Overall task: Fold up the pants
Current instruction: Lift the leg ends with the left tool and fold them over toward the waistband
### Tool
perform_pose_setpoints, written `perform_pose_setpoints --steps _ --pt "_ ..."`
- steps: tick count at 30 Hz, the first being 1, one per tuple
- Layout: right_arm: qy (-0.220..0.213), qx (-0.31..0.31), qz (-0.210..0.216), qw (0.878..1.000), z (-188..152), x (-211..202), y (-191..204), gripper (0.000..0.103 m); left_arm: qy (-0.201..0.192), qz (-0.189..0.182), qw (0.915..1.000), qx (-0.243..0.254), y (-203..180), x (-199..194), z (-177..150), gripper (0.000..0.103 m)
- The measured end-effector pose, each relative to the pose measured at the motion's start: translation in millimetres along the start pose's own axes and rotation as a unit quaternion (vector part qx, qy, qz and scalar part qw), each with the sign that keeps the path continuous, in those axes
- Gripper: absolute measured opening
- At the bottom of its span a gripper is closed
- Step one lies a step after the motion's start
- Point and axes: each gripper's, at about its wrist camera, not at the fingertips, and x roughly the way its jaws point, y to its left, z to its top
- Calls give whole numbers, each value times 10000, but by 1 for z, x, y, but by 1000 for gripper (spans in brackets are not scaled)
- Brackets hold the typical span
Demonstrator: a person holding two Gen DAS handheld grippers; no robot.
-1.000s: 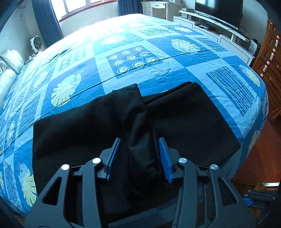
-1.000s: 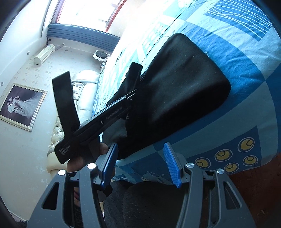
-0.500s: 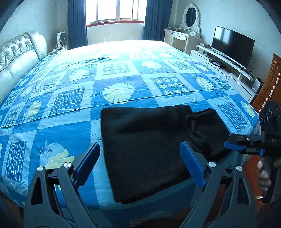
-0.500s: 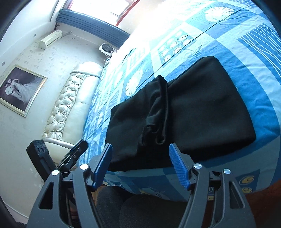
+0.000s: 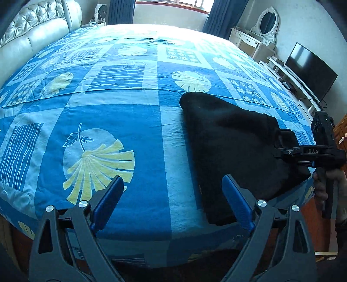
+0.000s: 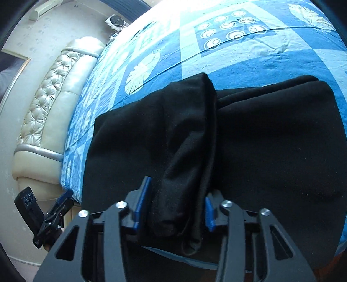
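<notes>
There is one pair of soft black cloth pants (image 6: 249, 138), folded into a flat pile. It lies on one big bed with a blue patterned sheet (image 5: 108, 121), near the bed's bottom edge. In the left wrist view the pants sit at about 3 o'clock.

There are two hand-held grippers. Each has two blue pads. The left hand-held gripper (image 5: 172, 201) is spread wide with nothing in it. Under it is only bare sheet, at 6 o'clock in its own view, and the pants are just beside its right pad. The right hand-held gripper (image 6: 173, 208) has just been closing. Now it is narrow, and its two pads squeeze a thick bunched fold of the pants at 6 o'clock in the right wrist view.

In the left wrist view the right hand-held gripper shows at 3 o'clock, and the letters "DAS" can be read on it. One hand (image 5: 329, 184) holds its handle.

I can also count one dark flat TV (image 5: 310, 71) at 2 o'clock, one oval mirror (image 5: 267, 20) at 1 o'clock, and one cream tufted headboard (image 5: 36, 28) at 10 o'clock.
</notes>
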Motion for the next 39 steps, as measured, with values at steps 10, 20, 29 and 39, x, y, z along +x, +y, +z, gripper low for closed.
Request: perform_pose_setpoints --steps 10,20,29,39 --pt "-846 -638 255 9940 3 -93 46 13 111 -205 9997 -97 1 3 -3 92" --pt "-1059 -450 -260 9930 10 -141 0 13 134 -482 9987 -11 -27 8 2 92" --pt "-618 454 -217 9968 -4 -86 -89 13 289 -584 9977 199 -54 29 3 92" --pt "-802 995 690 9894 -18 -77 -122 13 520 -625 9967 70 -54 49 -2 92"
